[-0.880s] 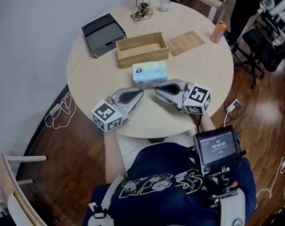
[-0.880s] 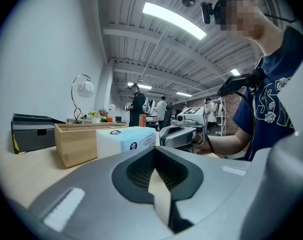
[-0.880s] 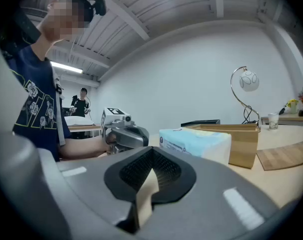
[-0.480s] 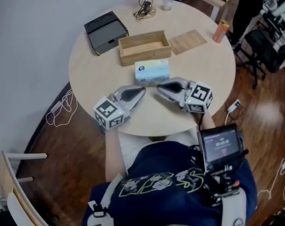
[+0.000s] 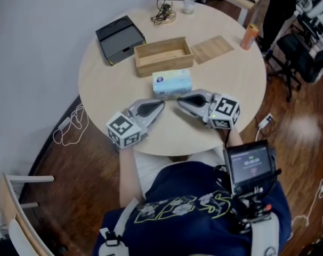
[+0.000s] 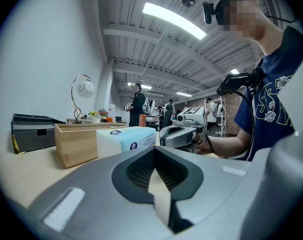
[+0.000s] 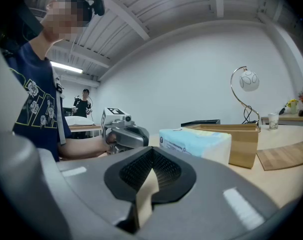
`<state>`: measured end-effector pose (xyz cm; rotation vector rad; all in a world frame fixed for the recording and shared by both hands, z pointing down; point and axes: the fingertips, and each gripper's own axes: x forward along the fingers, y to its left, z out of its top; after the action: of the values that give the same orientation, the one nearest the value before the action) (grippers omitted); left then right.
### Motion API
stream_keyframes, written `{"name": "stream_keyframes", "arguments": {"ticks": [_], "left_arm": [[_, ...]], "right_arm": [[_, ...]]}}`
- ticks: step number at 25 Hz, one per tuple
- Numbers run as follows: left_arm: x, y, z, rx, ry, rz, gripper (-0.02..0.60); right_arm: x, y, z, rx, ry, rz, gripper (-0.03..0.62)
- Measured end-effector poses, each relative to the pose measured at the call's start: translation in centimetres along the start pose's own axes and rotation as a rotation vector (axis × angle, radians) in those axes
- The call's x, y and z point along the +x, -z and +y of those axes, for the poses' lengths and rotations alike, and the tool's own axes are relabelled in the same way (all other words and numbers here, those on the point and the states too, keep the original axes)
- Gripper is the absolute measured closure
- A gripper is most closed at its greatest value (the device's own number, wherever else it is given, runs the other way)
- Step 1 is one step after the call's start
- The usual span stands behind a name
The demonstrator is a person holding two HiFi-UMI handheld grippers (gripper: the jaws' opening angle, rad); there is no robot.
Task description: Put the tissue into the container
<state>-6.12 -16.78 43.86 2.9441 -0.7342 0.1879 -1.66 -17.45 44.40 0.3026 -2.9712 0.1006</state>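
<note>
A light-blue and white tissue pack (image 5: 172,83) lies on the round table (image 5: 103,84), just in front of an empty open wooden box (image 5: 163,55). The pack also shows in the left gripper view (image 6: 126,140) and in the right gripper view (image 7: 194,142). My left gripper (image 5: 160,105) rests on the table near the pack's front left, shut and empty. At the pack's front right lies my right gripper (image 5: 179,102), also shut with nothing in it. Neither gripper touches the pack.
A black box (image 5: 119,38) sits at the table's back left, a thin wooden lid (image 5: 212,48) right of the wooden box, an orange can (image 5: 249,36) at the right edge, a lamp base with cable (image 5: 163,12) and a small cup (image 5: 189,6) at the back.
The head view has shifted slightly. Both grippers and the tissue pack stay where they were on the table.
</note>
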Motion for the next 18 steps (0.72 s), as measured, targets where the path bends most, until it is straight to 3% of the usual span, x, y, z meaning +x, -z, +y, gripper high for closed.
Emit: {"name": "stream_keyframes", "arguments": {"ticks": [3, 6, 7, 8, 9, 10, 16, 18], "left_arm": [[-0.3, 0.0, -0.1, 0.001, -0.004, -0.002, 0.578], [-2.5, 0.6, 2.1, -0.022, -0.111, -0.009, 0.577], [-3.3, 0.7, 3.7, -0.032, -0.14, -0.01, 0.577], [-3.6, 0.7, 4.9, -0.039, -0.132, -0.009, 0.461], [-3.5, 0.5, 5.9, -0.044, -0.092, -0.004, 0.237], [-3.0, 0.4, 6.5, -0.044, -0.042, 0.007, 0.129], [2.0, 0.6, 6.5, -0.006, 0.162, 0.123, 0.13], [3.0, 0.3, 6.2, -0.001, 0.184, 0.123, 0.15]], "right_arm": [[-0.8, 0.0, 0.6, 0.001, -0.02, -0.011, 0.594], [-4.5, -0.2, -1.1, 0.009, 0.063, -0.043, 0.594], [-5.5, -0.1, -2.3, 0.012, 0.083, -0.045, 0.512], [-6.0, 0.2, -3.5, 0.017, 0.081, -0.028, 0.257], [-5.9, 0.6, -4.6, 0.024, 0.063, 0.002, 0.111], [-5.5, 1.0, -5.5, 0.03, 0.037, 0.037, 0.106], [-0.9, 2.1, -7.7, 0.032, -0.141, 0.207, 0.114], [-0.1, 2.2, -7.5, 0.027, -0.17, 0.22, 0.194]]}}
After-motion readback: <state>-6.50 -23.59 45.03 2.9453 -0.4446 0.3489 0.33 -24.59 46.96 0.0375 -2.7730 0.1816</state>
